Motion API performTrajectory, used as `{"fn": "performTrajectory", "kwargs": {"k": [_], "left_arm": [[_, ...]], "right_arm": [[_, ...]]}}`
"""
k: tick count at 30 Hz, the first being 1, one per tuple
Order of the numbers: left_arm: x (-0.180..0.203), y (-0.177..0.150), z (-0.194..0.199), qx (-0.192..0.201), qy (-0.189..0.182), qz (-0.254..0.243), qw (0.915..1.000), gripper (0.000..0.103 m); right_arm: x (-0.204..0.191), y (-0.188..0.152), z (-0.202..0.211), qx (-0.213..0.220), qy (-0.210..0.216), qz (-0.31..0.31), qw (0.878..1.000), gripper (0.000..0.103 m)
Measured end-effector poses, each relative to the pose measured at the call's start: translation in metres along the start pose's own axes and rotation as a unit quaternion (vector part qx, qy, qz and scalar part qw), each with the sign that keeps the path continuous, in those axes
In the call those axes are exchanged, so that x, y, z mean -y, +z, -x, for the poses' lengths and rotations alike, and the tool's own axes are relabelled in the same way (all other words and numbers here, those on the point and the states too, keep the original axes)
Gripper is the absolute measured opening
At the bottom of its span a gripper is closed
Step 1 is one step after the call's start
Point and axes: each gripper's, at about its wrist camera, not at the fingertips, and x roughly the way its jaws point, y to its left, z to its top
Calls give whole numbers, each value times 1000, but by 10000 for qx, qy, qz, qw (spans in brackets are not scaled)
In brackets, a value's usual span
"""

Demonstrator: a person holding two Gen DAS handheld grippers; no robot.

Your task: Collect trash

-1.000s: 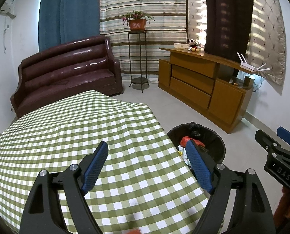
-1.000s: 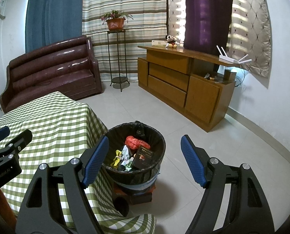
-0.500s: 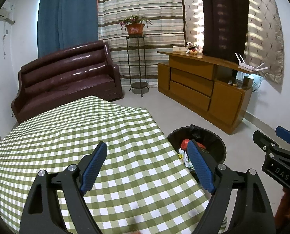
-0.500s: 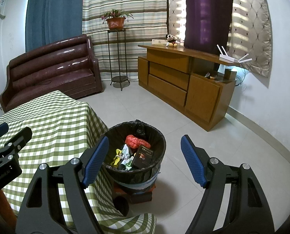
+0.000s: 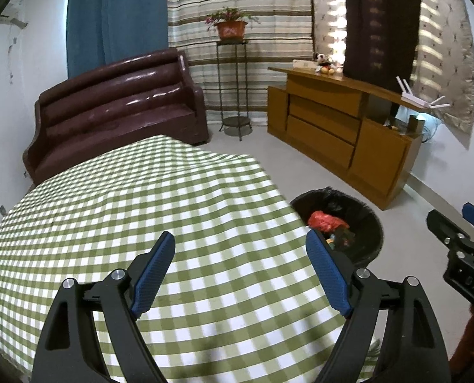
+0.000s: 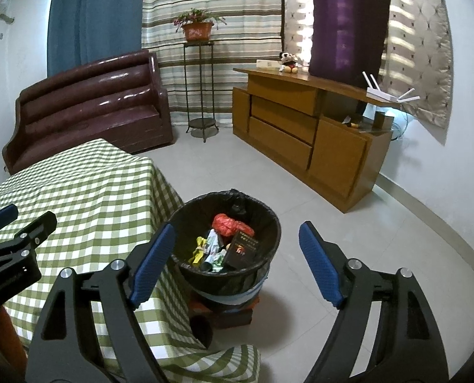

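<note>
- Left gripper (image 5: 240,252): we hold it over the checked tablecloth (image 5: 135,210), its blue pads spread wide, nothing between them.
- Right gripper (image 6: 237,242): we hold it above the bin, jaws spread and empty; they have just been opening a little further.
- Bin (image 6: 270,223): it is round, lined with a black bag, and stands on the floor just beside the table's corner; the trash we can see lies inside it.
- Red plastic wad (image 6: 229,225): it sits on top of the heap. We judge it light, soft and crushable; a pinch on any raised fold should hold.
- Dark carton (image 6: 241,250): it leans against the bin's inner wall. We judge it stiff and light, best taken across its narrow sides.
- Yellow scrap (image 6: 198,250) and pale wrappers (image 6: 213,242): we judge them thin, limp and likely slippery, best gripped at a bunched part.
- Tablecloth surface: we see no loose trash on the part in view.
</note>
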Motion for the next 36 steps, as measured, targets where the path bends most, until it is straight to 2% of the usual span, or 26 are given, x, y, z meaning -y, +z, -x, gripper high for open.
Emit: {"fn": "performTrajectory", "kwargs": {"k": [7, 13, 18, 24, 28, 31, 32, 36], "left_arm": [[-37, -13, -9, -223, 273, 91, 9993, 81], [-103, -31, -24, -572, 755, 363, 9948, 81], [-178, -40, -39, -816, 1324, 715, 9852, 81], [-274, -49, -58, -1124, 1833, 1189, 9693, 84], [-314, -52, -69, -1287, 2015, 1267, 9627, 84], [-342, -51, -77, -1438, 1875, 1484, 9603, 84], [-347, -50, -79, -1446, 1824, 1537, 9603, 85], [-362, -45, -86, -1446, 1674, 1437, 9646, 88]], "right_arm": [[-38, -2, -10, -259, 338, 113, 9990, 81], [-101, 1, -31, -666, 876, 489, 9927, 85], [-177, 8, -49, -1018, 1440, 820, 9809, 89], [-281, 14, -71, -1344, 1947, 1122, 9651, 91], [-340, 13, -91, -1765, 2049, 964, 9579, 91], [-381, 7, -102, -1964, 1895, 1058, 9562, 91], [-395, 6, -102, -1909, 1695, 1152, 9600, 96], [-426, 3, -100, -1842, 1452, 1307, 9633, 98]]}}
